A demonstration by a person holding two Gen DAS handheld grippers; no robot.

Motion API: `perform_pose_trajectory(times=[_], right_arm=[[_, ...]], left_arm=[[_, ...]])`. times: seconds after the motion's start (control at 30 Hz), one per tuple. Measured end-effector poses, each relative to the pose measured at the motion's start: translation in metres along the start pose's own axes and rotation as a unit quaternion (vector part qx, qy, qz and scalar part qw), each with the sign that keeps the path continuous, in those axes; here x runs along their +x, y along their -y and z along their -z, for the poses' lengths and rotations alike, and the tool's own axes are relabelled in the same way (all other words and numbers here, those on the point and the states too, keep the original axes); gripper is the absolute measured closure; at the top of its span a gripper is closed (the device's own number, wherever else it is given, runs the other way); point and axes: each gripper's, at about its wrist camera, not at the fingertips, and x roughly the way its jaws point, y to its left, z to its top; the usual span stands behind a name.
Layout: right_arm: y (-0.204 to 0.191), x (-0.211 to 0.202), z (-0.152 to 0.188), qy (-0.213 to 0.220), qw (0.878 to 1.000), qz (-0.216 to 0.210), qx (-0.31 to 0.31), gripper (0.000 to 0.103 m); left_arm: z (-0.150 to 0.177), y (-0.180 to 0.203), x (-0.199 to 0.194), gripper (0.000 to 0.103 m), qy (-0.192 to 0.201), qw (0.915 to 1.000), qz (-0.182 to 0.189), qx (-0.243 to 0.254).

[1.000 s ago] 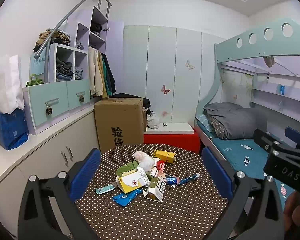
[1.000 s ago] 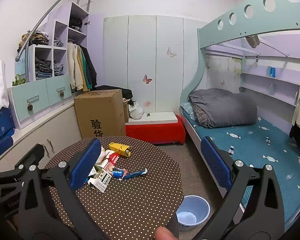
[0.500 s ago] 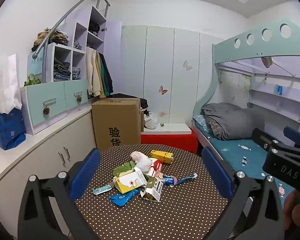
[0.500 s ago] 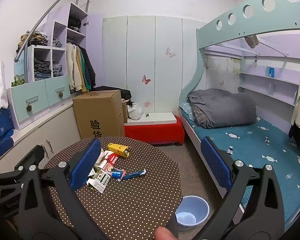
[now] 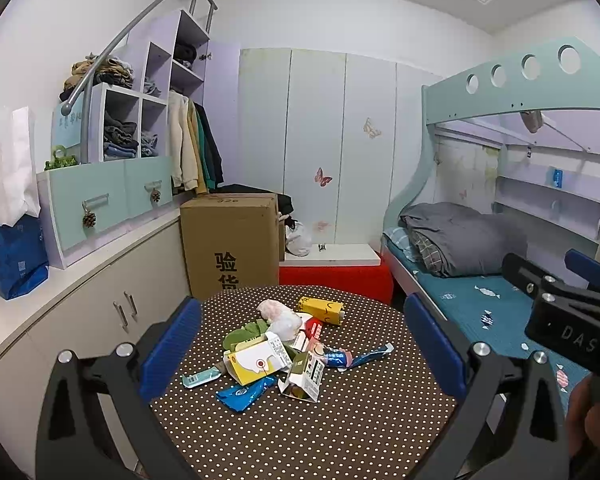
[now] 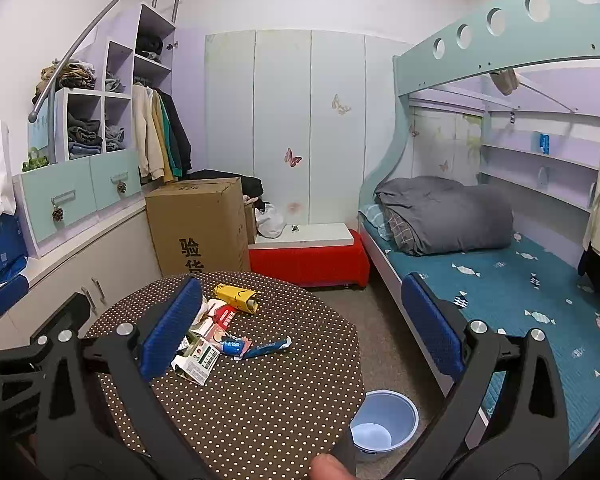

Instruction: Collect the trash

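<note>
A heap of trash (image 5: 278,350) lies in the middle of a round brown polka-dot table (image 5: 340,432): a yellow carton (image 5: 320,310), crumpled white paper (image 5: 278,314), a yellow-white carton (image 5: 256,364), a small green-white carton (image 5: 304,374), blue wrappers (image 5: 242,394). My left gripper (image 5: 300,346) hangs open above the table's near side, the heap showing between its blue pads. My right gripper (image 6: 300,332) is open too, over the table's right half, with the same trash (image 6: 220,336) behind its left finger. A pale blue bin (image 6: 382,420) stands on the floor by the table's right edge.
A cardboard box (image 5: 230,246) and a red low bench (image 5: 336,276) stand behind the table. White cabinets (image 5: 80,320) run along the left wall. A bunk bed (image 6: 500,280) with a grey duvet fills the right side. Grey carpet (image 6: 360,308) lies between table and bed.
Both views have shifted slightly; the table and trash sit a little lower-left in each frame. Both grippers stay open and nothing on the table has moved.
</note>
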Motion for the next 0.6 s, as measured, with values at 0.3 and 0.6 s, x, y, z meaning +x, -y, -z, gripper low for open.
perform_pose_trajectory(times=[0.3,0.6], right_arm=[[-0.005,0.034,0.012,-0.037,0.999,-0.011,-0.014,0.005],[-0.023,0.126,0.055,-0.145,0.988,-0.052,-0.032,0.006]], left_arm=[[0.021,-0.023,0.033,0.004,-0.041,0.9989,-0.024,-0.004],[0.069,-0.07,0.09,0.004,-0.115,0.9908,-0.071,-0.013]])
